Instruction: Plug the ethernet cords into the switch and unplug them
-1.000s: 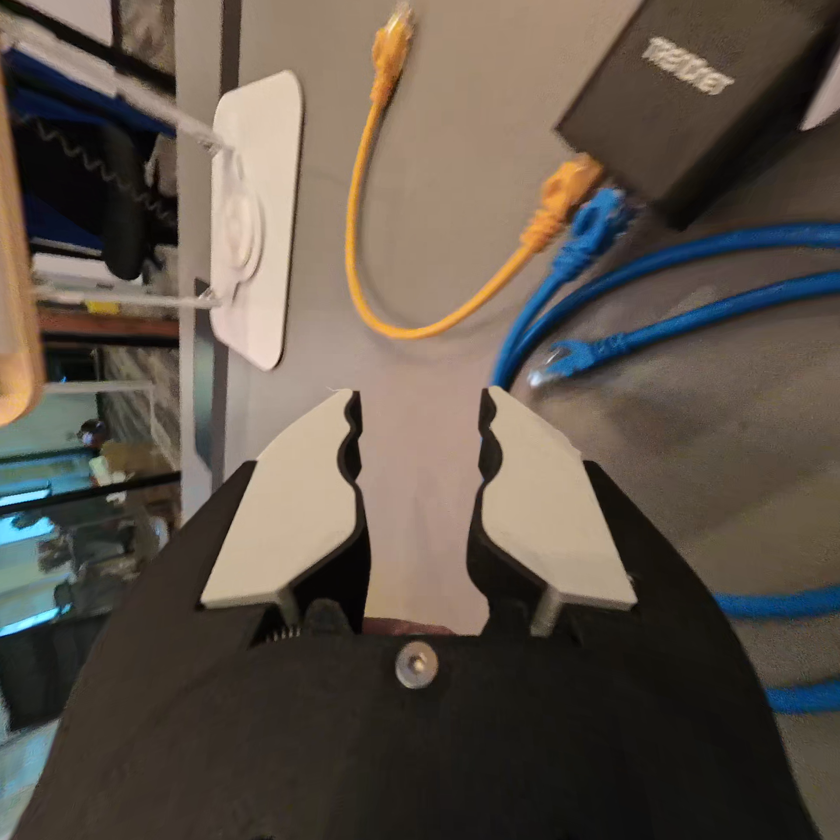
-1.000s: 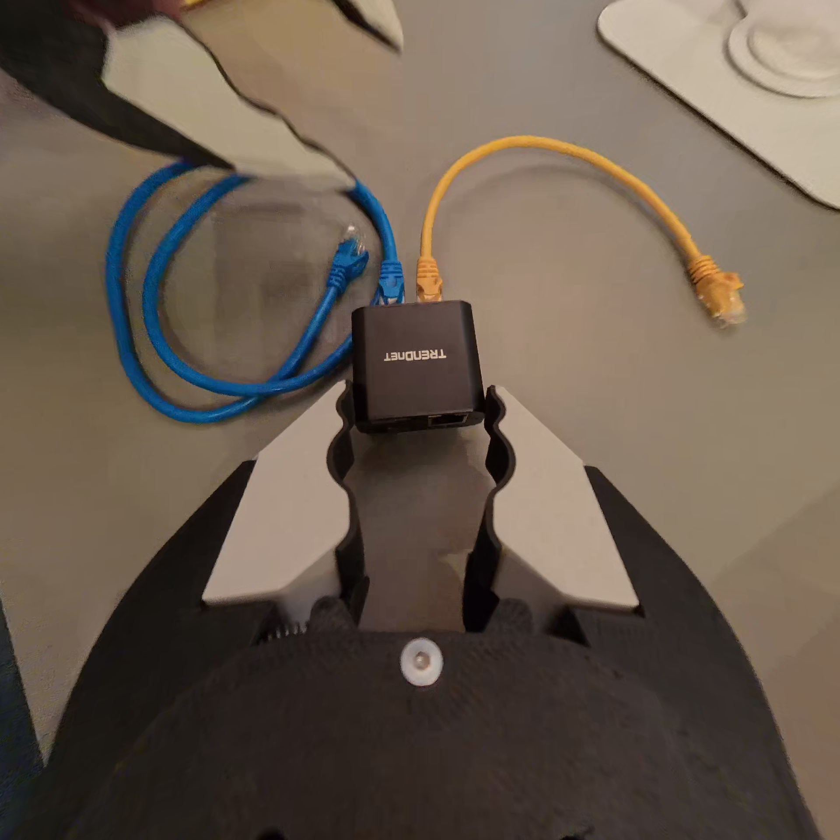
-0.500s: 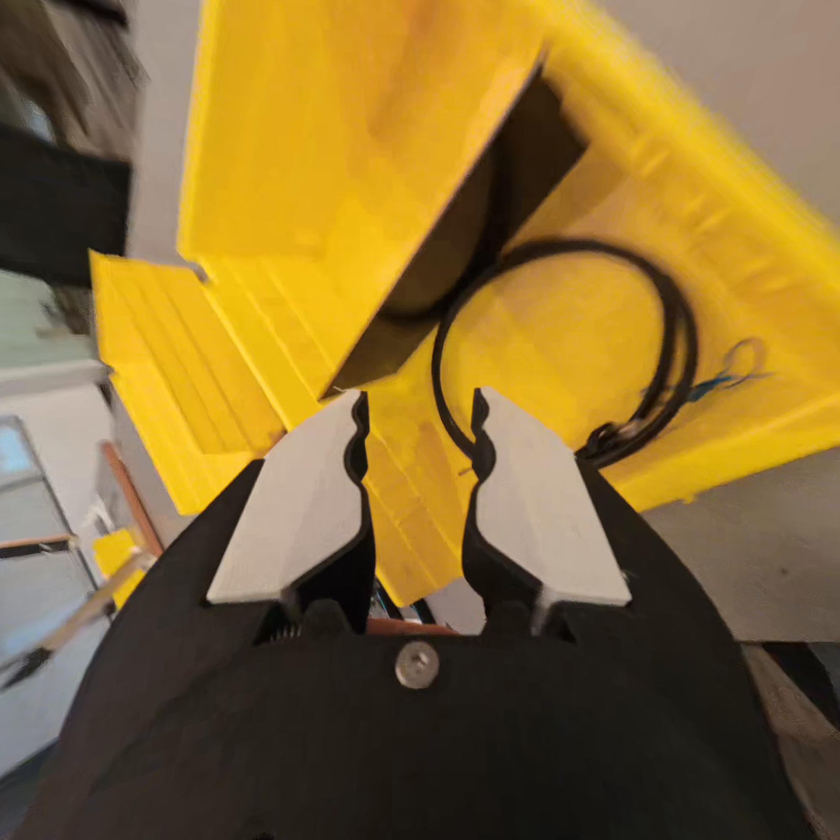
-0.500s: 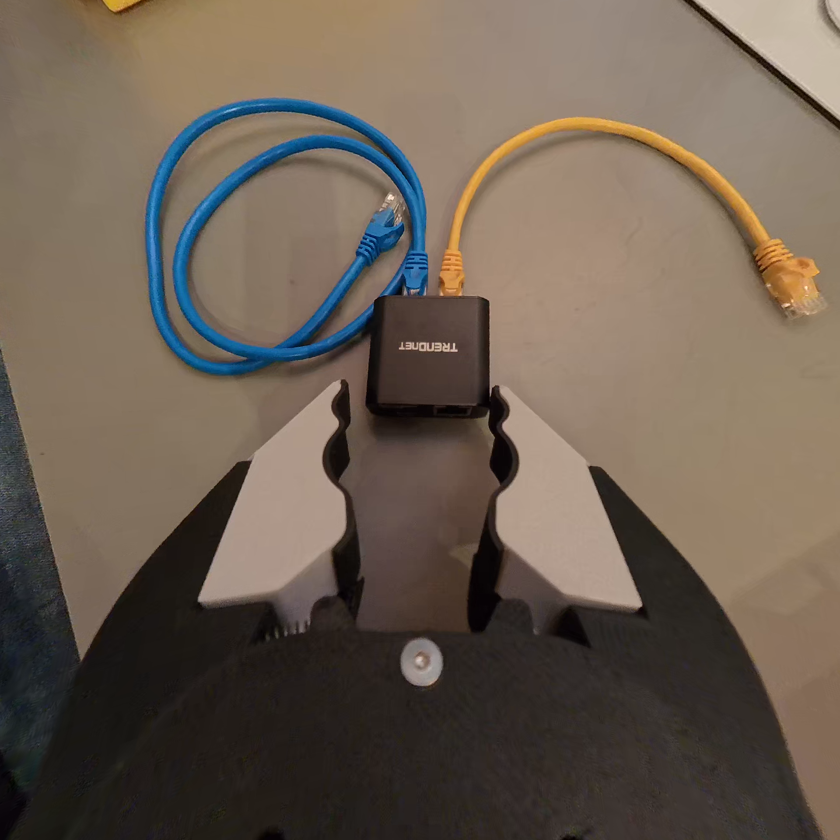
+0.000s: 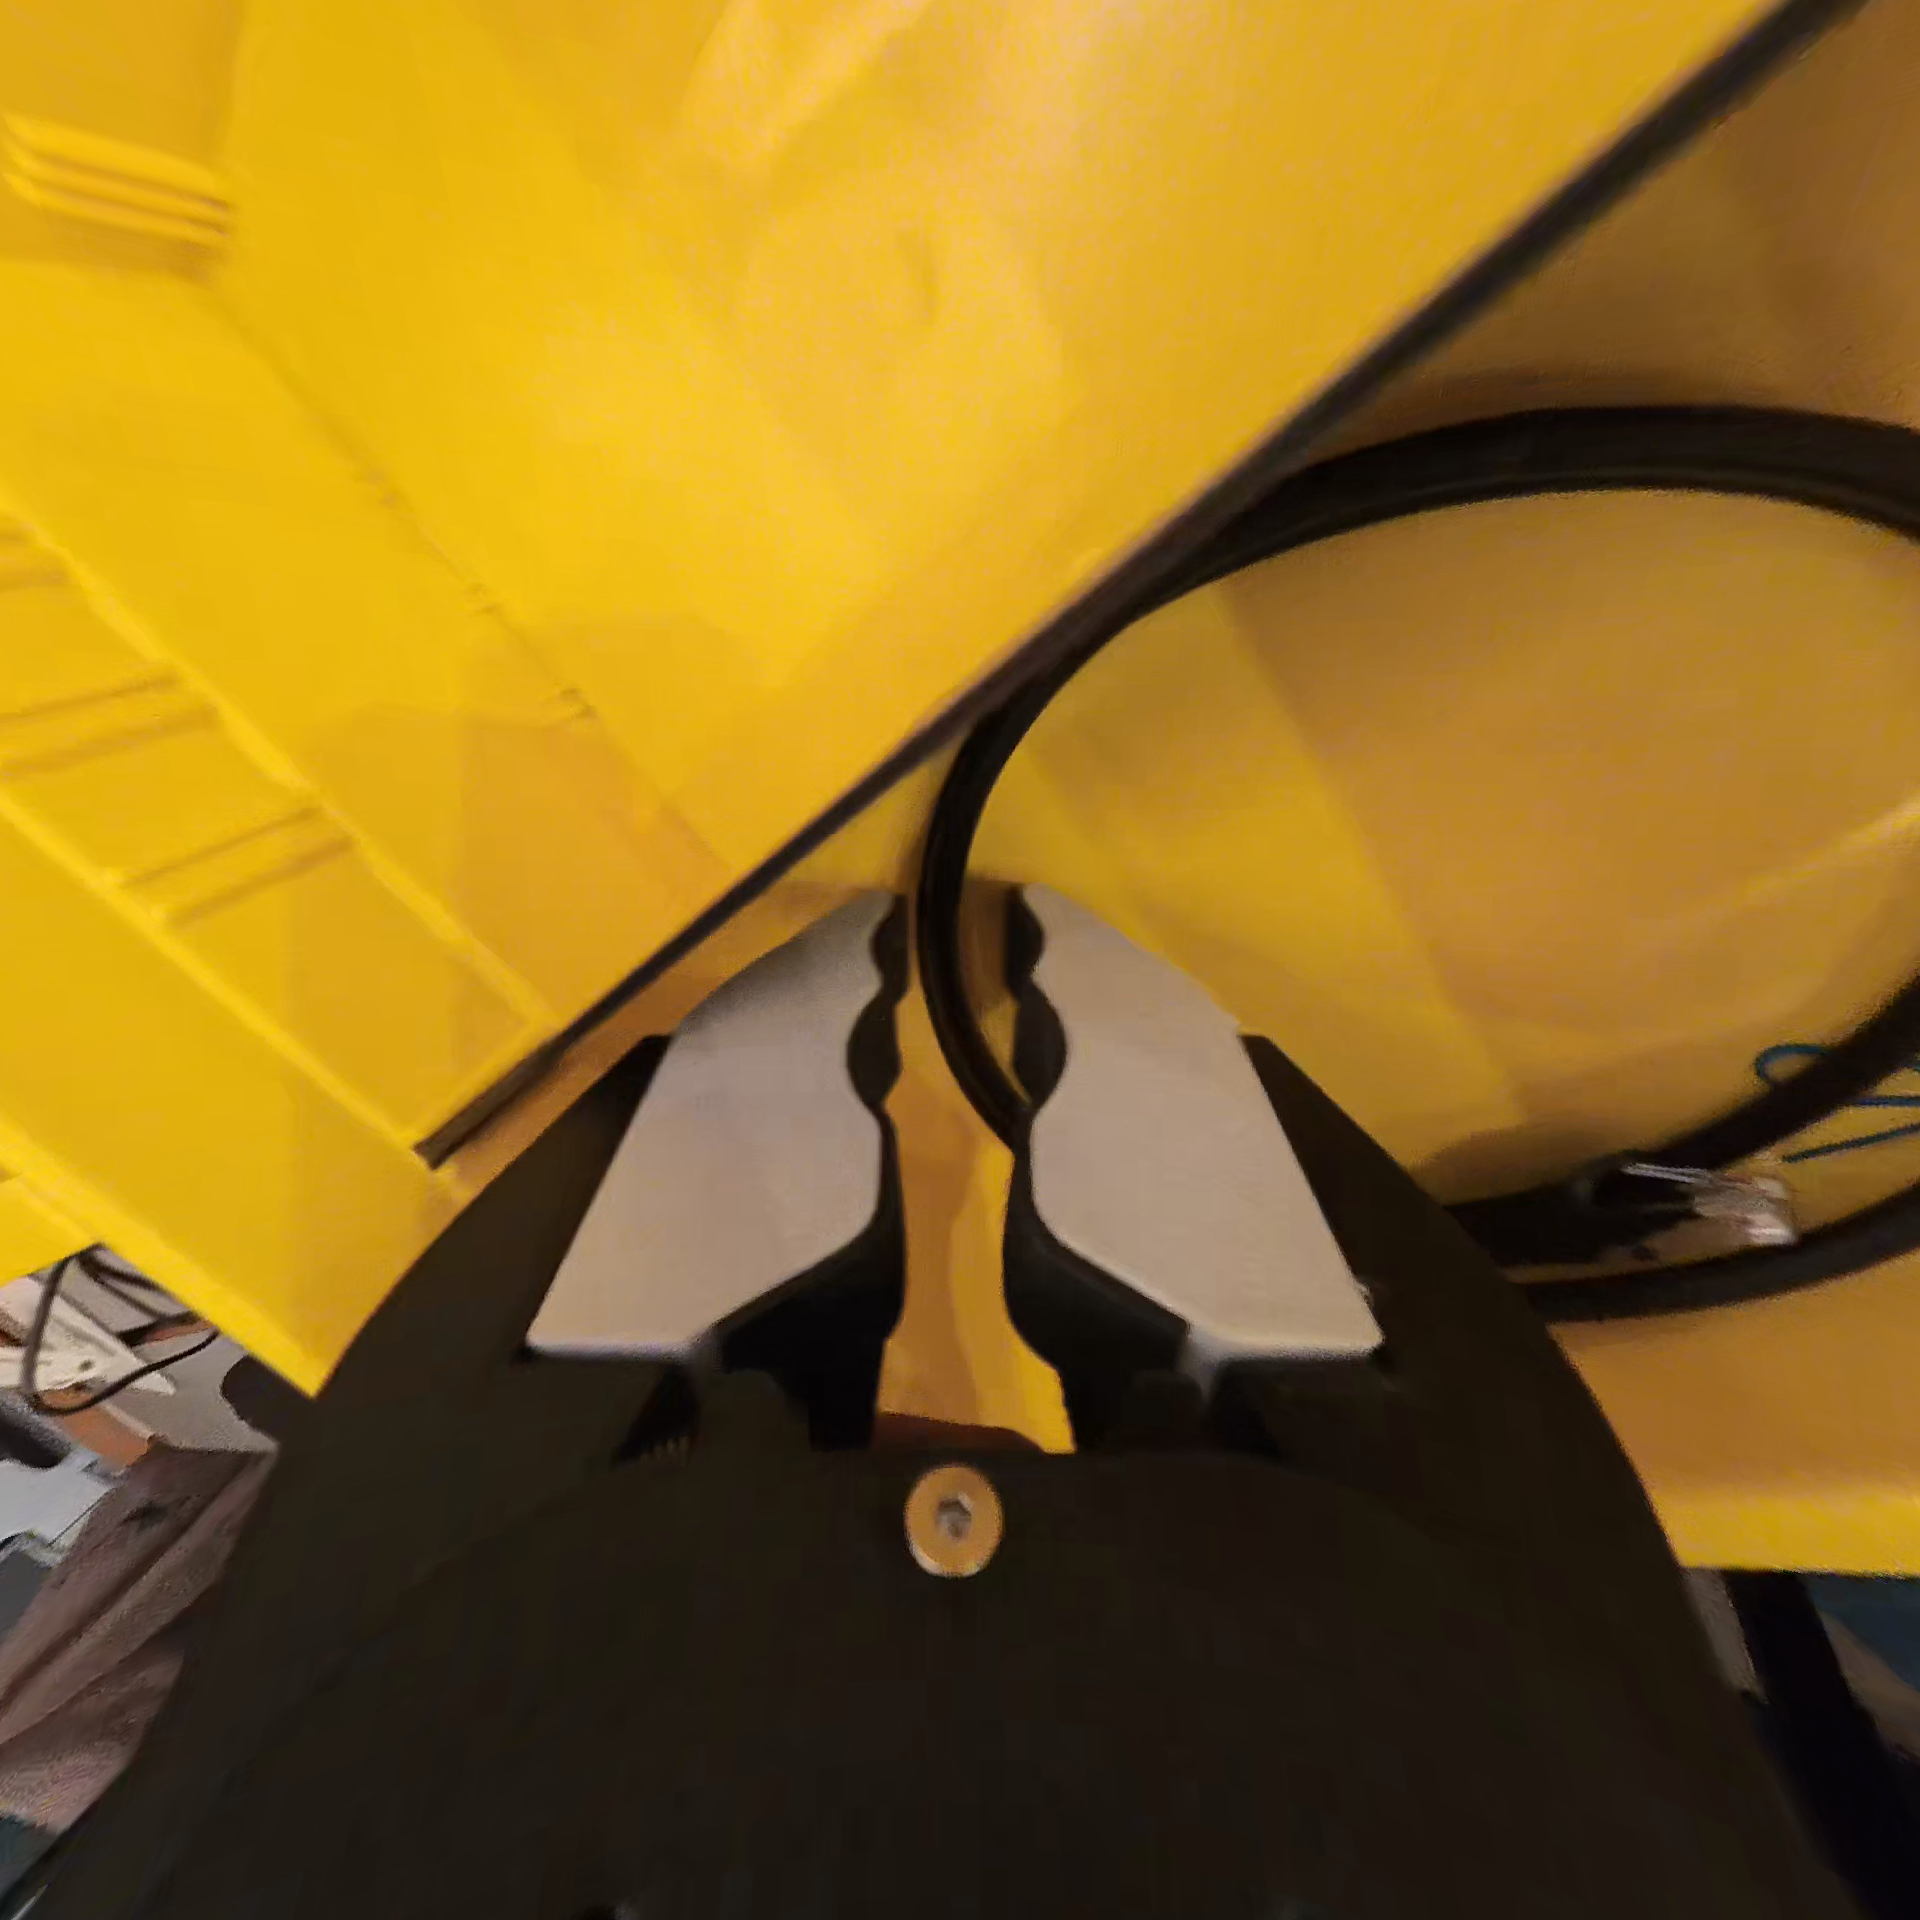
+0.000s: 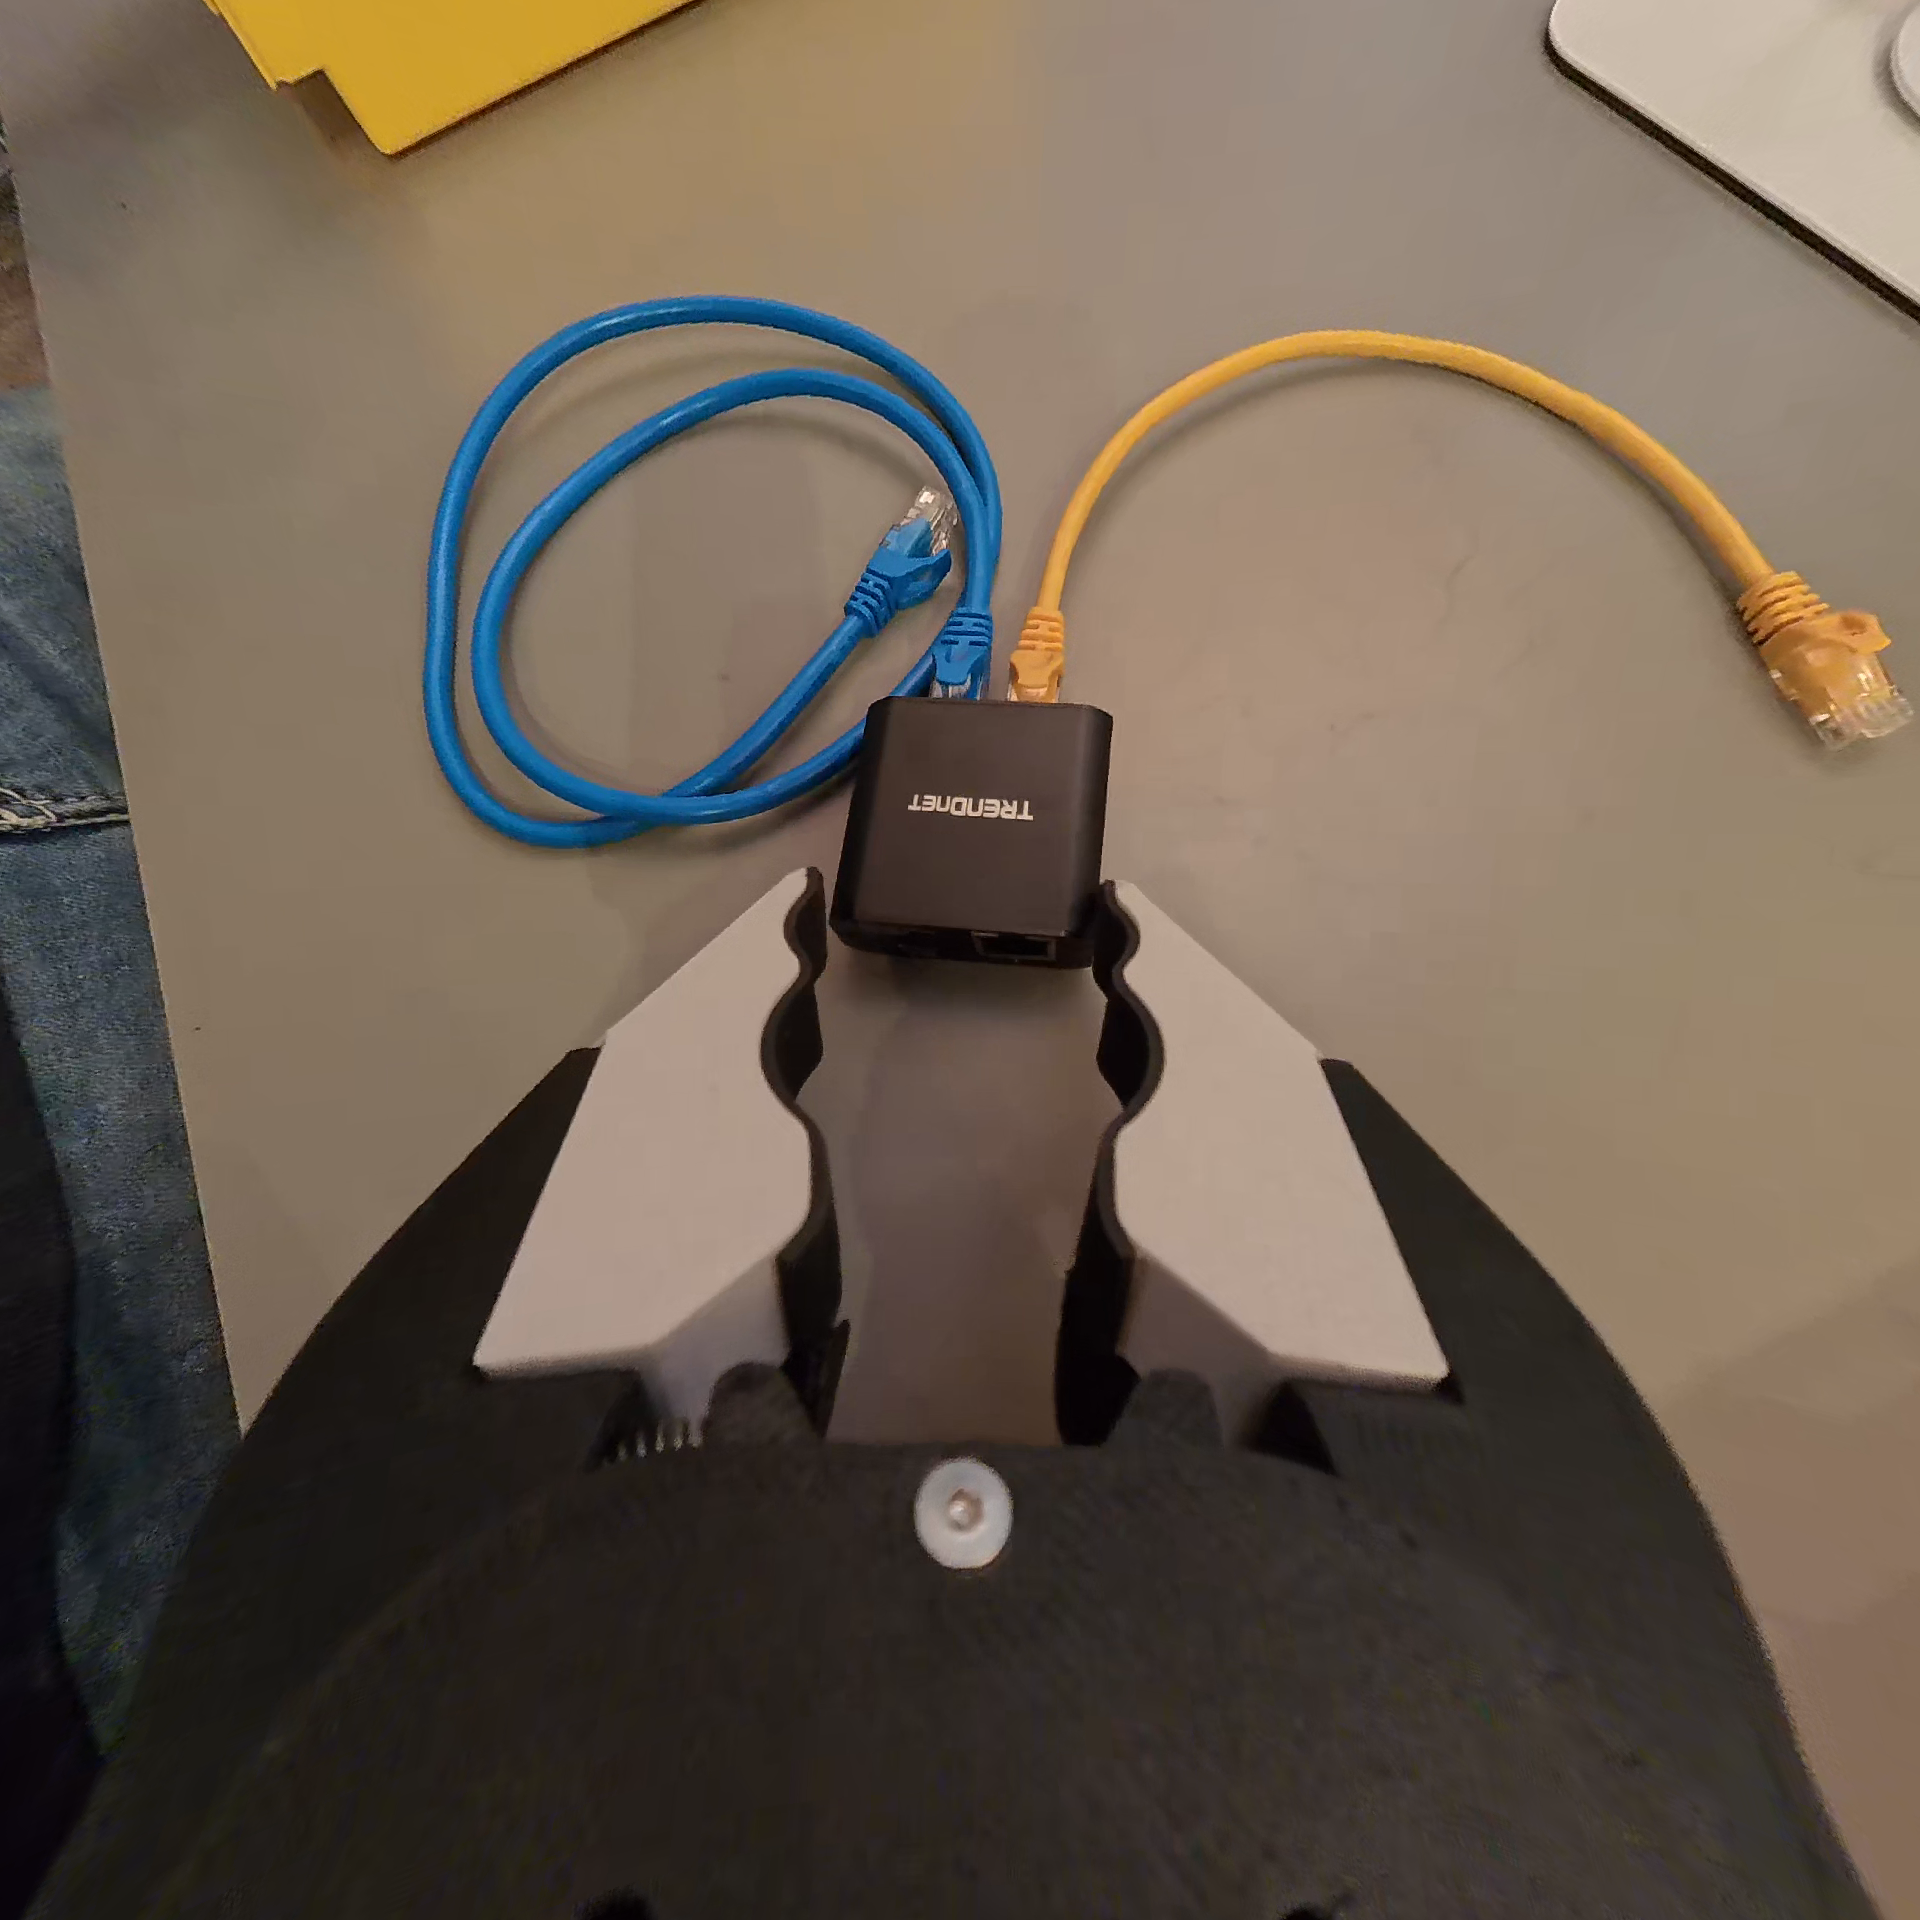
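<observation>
In the right wrist view a small black switch [image 6: 977, 821] lies on the grey table [image 6: 1403, 1039]. A coiled blue cord [image 6: 582, 468] and a yellow cord [image 6: 1351, 348] are each plugged into its far side, and their free plugs lie loose on the table. My right gripper [image 6: 958, 888] has its fingertips against both sides of the switch's near end. In the left wrist view my left gripper [image 5: 958, 914] is inside a yellow bin [image 5: 1455, 831]. Its jaws stand narrowly apart, with a coiled black cord [image 5: 940, 935] passing between them. The black cord's clear plug [image 5: 1714, 1205] lies to the right.
The bin's yellow lid flap [image 5: 727, 364] hangs over the left gripper. In the right wrist view the bin's corner [image 6: 436, 62] is at the far left and a white pad [image 6: 1766, 135] at the far right. A person's denim leg [image 6: 62, 727] is beside the table's left edge.
My left gripper swung away from the table into the yellow bin, and its jaws narrowed around the black cord. My right gripper's jaws closed in on the switch.
</observation>
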Demonstrator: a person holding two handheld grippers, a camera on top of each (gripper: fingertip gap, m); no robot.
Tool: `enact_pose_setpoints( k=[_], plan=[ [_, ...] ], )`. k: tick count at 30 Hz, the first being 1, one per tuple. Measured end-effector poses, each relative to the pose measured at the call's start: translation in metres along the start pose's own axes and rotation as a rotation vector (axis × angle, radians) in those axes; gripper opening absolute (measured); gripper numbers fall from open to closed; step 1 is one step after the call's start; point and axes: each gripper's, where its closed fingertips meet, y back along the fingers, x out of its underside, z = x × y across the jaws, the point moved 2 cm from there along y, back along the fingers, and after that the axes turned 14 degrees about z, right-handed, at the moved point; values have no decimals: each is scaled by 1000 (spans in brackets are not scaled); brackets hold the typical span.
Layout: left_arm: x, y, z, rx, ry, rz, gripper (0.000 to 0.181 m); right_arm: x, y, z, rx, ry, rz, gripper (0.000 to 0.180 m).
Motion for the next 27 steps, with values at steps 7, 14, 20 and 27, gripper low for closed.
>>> enact_pose_setpoints(
  k=[7,14,20,27],
  plan=[
    [2,0,6,-115,-60,50,5,-3,3,-1,4,12,-17,47],
    [19,53,21,-263,29,-121,5,-2,8,-4,23,16,-13,47],
    [42,118,32,-421,70,-254,5,-8,11,-6,58,37,-20,48],
    [57,179,42,-566,135,-407,5,-18,21,-6,77,58,-64,53]
  ],
)
